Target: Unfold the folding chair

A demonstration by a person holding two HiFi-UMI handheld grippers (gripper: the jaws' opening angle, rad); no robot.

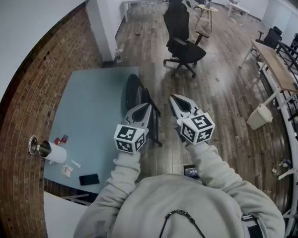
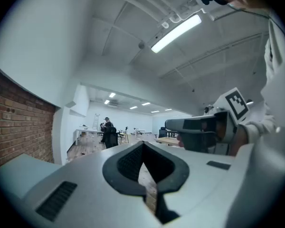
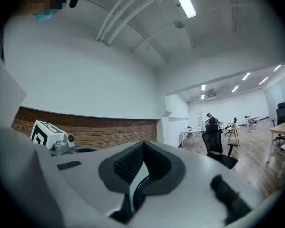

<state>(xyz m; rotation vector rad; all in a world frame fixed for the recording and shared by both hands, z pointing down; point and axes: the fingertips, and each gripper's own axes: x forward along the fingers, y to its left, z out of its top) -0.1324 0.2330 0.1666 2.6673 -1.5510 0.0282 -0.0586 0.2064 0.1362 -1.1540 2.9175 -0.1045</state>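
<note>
left gripper (image 1: 148,106) closed; folding chair (image 1: 133,89) partly hidden

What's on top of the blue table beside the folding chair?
On the table: a metal cup, a white cylinder, small red pieces, a card and a black phone. The person's left sleeve covers its near right corner.

No legible txt anywhere.
</note>
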